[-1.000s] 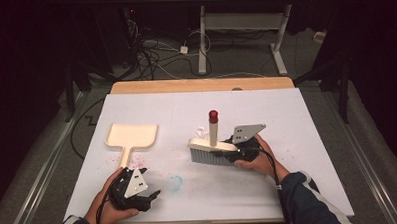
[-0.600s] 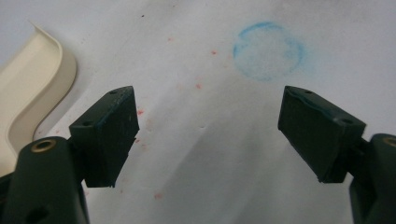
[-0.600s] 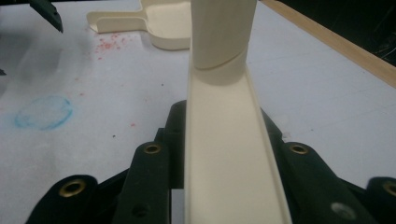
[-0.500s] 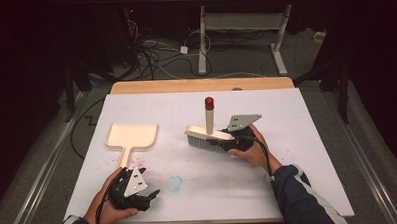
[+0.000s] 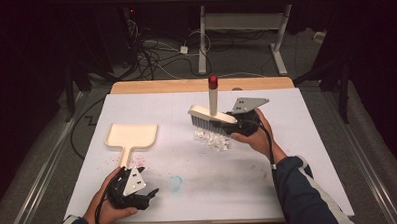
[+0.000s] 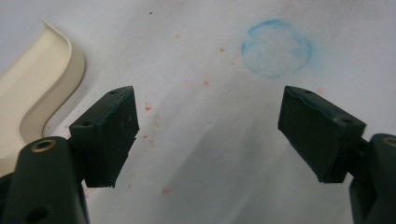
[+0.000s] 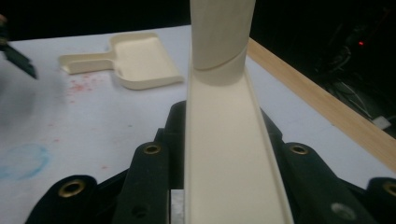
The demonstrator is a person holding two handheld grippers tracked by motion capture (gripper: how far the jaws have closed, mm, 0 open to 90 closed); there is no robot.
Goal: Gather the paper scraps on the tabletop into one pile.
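A cream hand brush (image 5: 211,114) with grey bristles and an upright red-tipped handle hangs just above the white table (image 5: 298,153). My right gripper (image 5: 234,121) is shut on the end of its back. In the right gripper view the brush back (image 7: 229,168) runs out between the jaws toward the handle. Below the bristles lies a small heap of clear bits (image 5: 213,139). A cream dustpan (image 5: 132,136) lies flat at the left, its handle pointing toward my left gripper (image 5: 150,196). That gripper (image 6: 208,135) rests low by the front edge, open and holding nothing.
A faint blue ring stain (image 5: 175,183) marks the sheet just right of the left gripper, and red specks (image 6: 147,108) lie near the dustpan (image 6: 32,98). A wooden strip (image 5: 200,85) borders the far edge. Cables and a desk frame stand on the floor beyond.
The right gripper has lifted the brush up off the table and toward the far side. The heap of clear bits now shows beneath it. The left gripper has stayed put.
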